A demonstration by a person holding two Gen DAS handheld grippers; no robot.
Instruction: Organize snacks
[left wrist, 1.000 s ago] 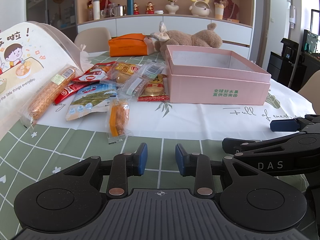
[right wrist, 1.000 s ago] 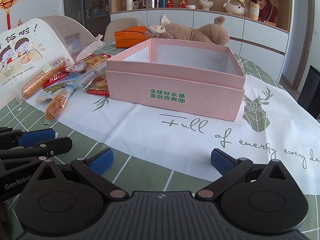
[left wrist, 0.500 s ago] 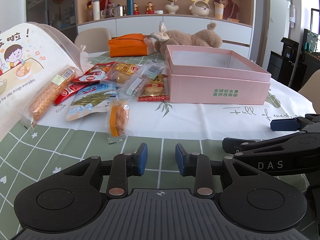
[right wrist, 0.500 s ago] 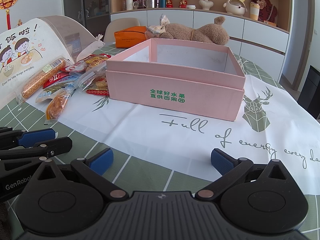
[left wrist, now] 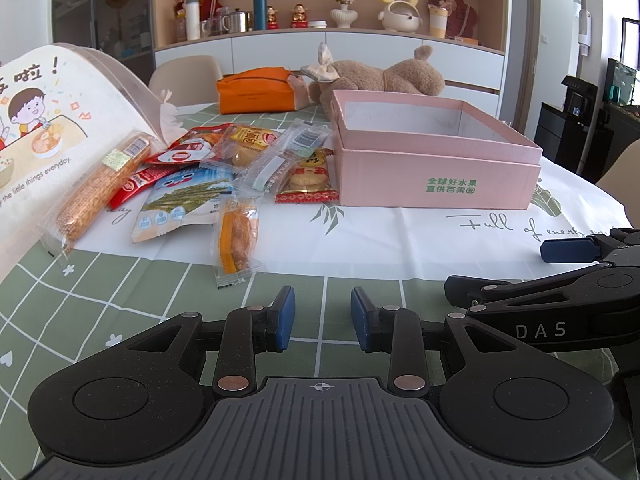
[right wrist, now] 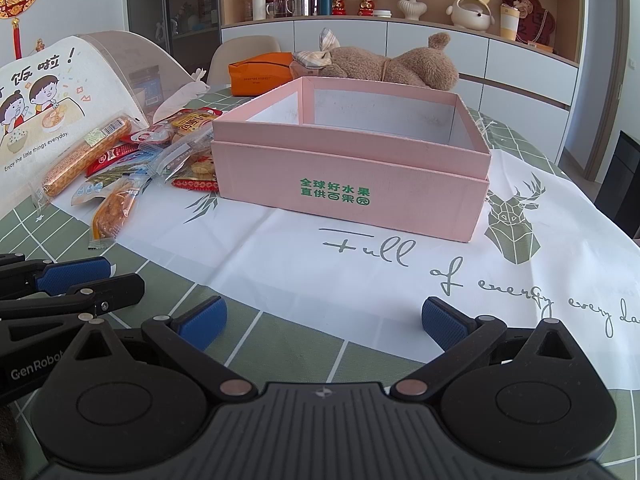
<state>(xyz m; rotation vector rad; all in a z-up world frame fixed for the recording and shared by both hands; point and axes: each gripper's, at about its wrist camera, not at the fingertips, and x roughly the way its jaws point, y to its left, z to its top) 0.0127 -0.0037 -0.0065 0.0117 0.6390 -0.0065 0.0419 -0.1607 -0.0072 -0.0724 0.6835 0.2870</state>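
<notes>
An open, empty pink box (left wrist: 436,160) (right wrist: 352,168) stands on the white cloth. A pile of several wrapped snacks (left wrist: 240,160) (right wrist: 132,168) lies left of it; the nearest is an orange packet (left wrist: 237,236) (right wrist: 116,208). A long corn stick packet (left wrist: 100,188) lies at the pile's left. My left gripper (left wrist: 322,314) hovers low over the table's front edge, jaws narrowly apart and empty, short of the orange packet. My right gripper (right wrist: 322,320) is wide open and empty, in front of the box.
A printed bag (left wrist: 44,136) stands at the left. An orange pouch (left wrist: 256,94) and a plush bear (left wrist: 384,76) lie behind the box. The right gripper shows at the right of the left wrist view (left wrist: 568,250).
</notes>
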